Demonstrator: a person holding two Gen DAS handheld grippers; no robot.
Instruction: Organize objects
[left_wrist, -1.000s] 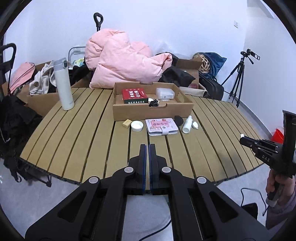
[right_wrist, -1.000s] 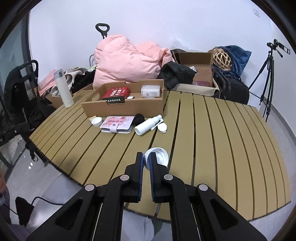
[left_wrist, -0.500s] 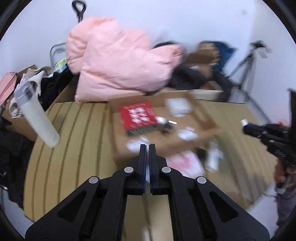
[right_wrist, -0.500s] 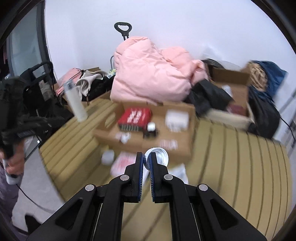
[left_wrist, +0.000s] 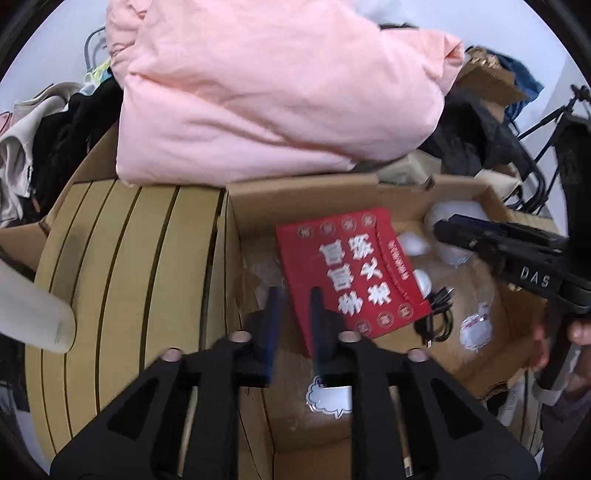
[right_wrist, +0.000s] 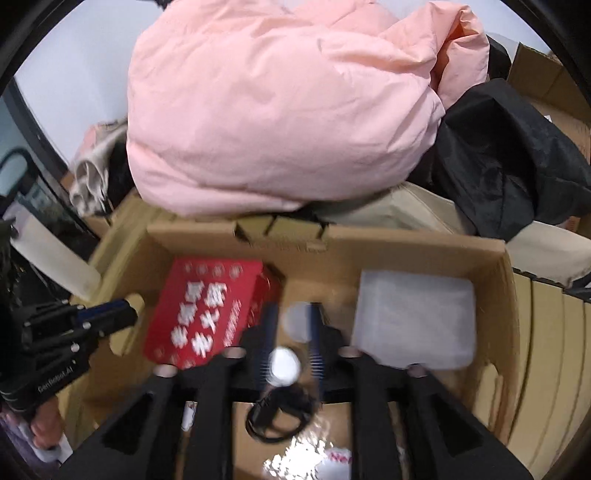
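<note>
A large pink duvet is seen heaped behind the slatted tabletop. Black clothing is piled to its right, beige fabric to its left, and a tripod stands by the wall.

Both grippers tip steeply downward. The left gripper has just been opening; its fingers stand apart with nothing between them. The right gripper has also just been opening, fingers parted. A hand grips the right handle.
</note>
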